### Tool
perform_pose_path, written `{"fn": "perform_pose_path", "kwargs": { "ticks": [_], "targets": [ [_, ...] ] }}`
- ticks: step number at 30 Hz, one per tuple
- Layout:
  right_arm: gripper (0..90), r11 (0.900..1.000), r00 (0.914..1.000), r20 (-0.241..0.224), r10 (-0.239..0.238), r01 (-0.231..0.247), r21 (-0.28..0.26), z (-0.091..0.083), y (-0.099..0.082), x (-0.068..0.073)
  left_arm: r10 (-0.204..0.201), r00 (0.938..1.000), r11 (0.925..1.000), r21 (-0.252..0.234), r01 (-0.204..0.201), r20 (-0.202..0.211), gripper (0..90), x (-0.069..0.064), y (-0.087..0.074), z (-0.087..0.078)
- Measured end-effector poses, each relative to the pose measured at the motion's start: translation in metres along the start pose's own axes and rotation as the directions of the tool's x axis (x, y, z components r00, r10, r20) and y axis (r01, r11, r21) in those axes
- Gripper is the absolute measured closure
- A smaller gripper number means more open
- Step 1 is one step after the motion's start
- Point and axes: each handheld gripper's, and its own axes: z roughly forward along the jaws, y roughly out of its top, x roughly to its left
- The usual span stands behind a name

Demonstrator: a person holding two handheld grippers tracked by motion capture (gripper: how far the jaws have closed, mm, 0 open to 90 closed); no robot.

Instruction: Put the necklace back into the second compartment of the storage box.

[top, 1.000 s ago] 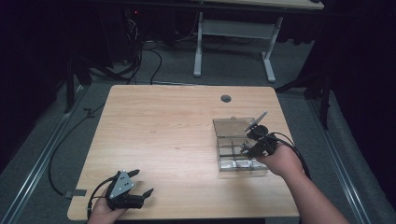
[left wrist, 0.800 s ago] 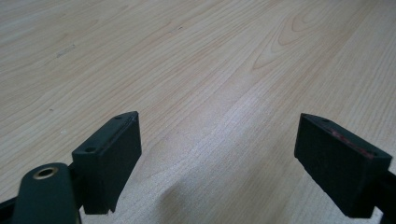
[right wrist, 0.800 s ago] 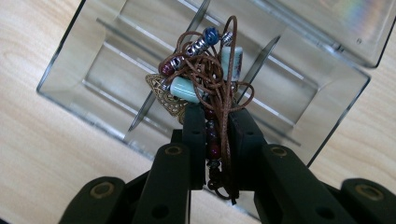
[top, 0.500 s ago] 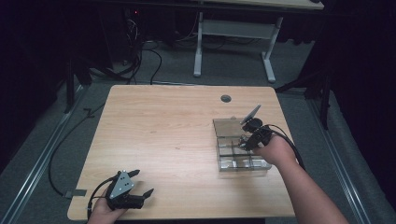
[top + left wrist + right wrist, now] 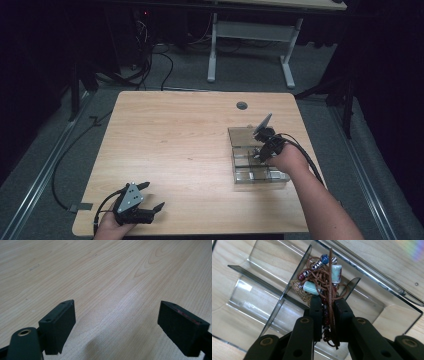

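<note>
1. Lab or test room, not a home: dark curtained walls on both sides.
2. Light wood surface (image 5: 165,145) with a cable grommet hole (image 5: 242,105), standing alone on grey carpet (image 5: 45,165).
3. Loose cables (image 5: 150,60) run across the floor behind it.
4. A second desk with a white metal frame (image 5: 250,35) stands at the back.
5. A small red indicator light (image 5: 145,12) glows among dark equipment.
</note>
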Motion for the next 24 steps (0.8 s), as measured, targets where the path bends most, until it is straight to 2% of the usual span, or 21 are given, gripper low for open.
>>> {"fn": "perform_pose_path", "kwargs": {
  "ticks": [2,3,6,10,12,17,24],
  "targets": [
    [79.7,0.9998,0.9999,-0.001,0.016,-0.016,0.008,0.003,0.0,-0.001,0.0,1.0,1.0,0.0,0.0,0.001,15.3,0.0,0.0,0.0],
    [79.7,0.9999,1.0,0.007,0.003,-0.003,0.011,0.005,0.0,-0.002,0.0,1.0,1.0,0.0,0.0,0.001,15.3,0.0,0.0,0.0],
    [79.7,0.9999,0.9999,-0.004,0.016,-0.016,0.005,0.006,0.0,-0.004,0.001,1.0,1.0,0.003,-0.001,0.002,15.3,0.0,0.0,0.0],
    [79.7,0.9996,0.9996,-0.008,0.026,-0.026,0.015,0.008,0.002,-0.002,0.001,1.0,1.0,0.004,-0.001,0.002,15.3,0.0,0.0,0.0],
    [79.6,0.9997,0.9999,-0.007,0.01,-0.01,0.022,0.01,0.003,-0.001,0.001,1.0,1.0,0.004,-0.001,0.002,15.3,0.0,0.0,0.0],
    [79.6,0.9986,0.9998,-0.015,0.014,-0.013,0.052,0.016,0.005,0.001,0.001,1.0,1.0,0.004,-0.001,0.003,15.3,0.0,0.0,0.0],
    [79.3,0.9973,0.9991,-0.017,0.039,-0.038,0.062,0.019,0.004,0.004,0.002,1.0,1.0,0.001,-0.002,0.005,15.4,0.0,0.0,0.0]
  ]
}}
